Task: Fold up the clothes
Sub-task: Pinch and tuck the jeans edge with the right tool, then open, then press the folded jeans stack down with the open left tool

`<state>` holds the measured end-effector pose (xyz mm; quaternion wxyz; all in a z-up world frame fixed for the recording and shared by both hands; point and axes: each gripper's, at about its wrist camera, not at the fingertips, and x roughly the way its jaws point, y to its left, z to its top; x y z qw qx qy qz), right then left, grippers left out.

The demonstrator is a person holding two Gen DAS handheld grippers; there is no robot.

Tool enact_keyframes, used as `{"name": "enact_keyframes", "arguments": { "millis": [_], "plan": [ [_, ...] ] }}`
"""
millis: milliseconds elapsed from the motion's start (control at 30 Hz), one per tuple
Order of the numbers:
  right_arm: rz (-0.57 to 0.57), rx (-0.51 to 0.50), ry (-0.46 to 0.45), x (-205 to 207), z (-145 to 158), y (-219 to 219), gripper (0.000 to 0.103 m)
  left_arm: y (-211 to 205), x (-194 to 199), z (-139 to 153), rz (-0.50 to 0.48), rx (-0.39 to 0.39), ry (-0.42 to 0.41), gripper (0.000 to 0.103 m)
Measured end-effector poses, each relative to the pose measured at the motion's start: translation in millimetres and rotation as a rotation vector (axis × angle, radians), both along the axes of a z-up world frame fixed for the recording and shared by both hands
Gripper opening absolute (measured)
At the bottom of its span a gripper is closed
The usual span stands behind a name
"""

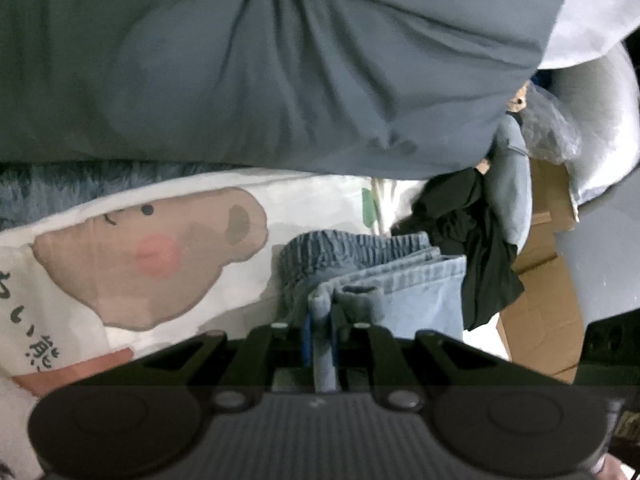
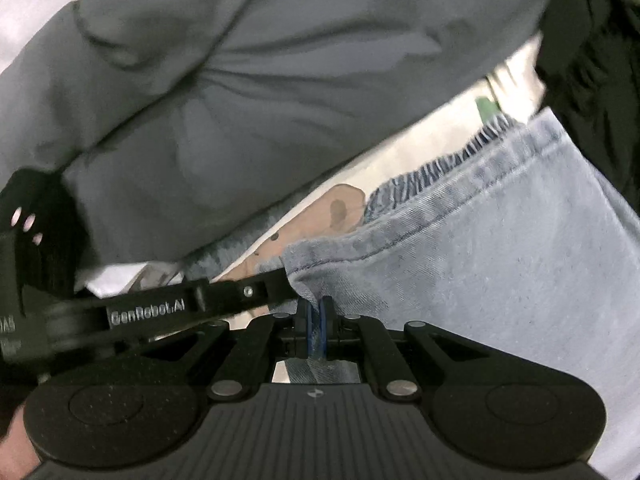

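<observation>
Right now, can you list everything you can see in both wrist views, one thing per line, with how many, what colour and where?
jeans: one, light blue denim, partly folded on the bear sheet, edge pinched by both grippers
duvet: one, grey-blue, bunched behind the jeans
bear sheet: one, white with a tan bear print, under the jeans
black garment: one, black, crumpled to the right of the jeans
cardboard box: one, brown, far right
fuzzy blanket: one, blue-grey, strip between duvet and sheet
left hand-held gripper: one, black, shut on denim
right hand-held gripper: one, black, shut on denim
</observation>
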<state>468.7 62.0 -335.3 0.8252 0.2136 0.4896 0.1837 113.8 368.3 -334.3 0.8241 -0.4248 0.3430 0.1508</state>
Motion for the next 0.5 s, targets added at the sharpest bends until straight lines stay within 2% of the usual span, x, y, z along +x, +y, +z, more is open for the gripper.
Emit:
{"name": "enact_keyframes", "arguments": {
  "millis": [67,133,167,200,267,300,400,500],
  "plan": [
    [-0.004,0.005,0.012,1,-5,2,0.003,3,-2,-7,0.015,-0.029,0.004,0.012],
    [0.009,0.009,0.025,-1,-10,5,0.008,6,-7,-11,0.038,-0.050,0.015,0.021],
    [0.011,0.017,0.023,-3,-10,5,0.010,7,-10,-11,0.047,-0.048,0.020,0.022],
    [0.011,0.030,0.018,-6,-8,3,0.013,8,-15,-11,0.056,-0.042,0.024,0.022],
    [0.006,0.056,0.001,-12,-5,-3,0.029,9,-23,-9,0.075,-0.029,0.030,0.022],
    [-0.002,0.058,-0.012,-14,-2,-8,0.031,9,-27,-7,0.085,-0.019,0.027,0.021],
    [-0.022,0.028,-0.045,-18,6,-24,0.031,7,-35,0,0.094,0.013,0.012,0.022],
    [-0.046,-0.039,-0.079,-18,11,-42,0.031,5,-33,-1,0.070,-0.008,-0.014,0.022]
  ]
}}
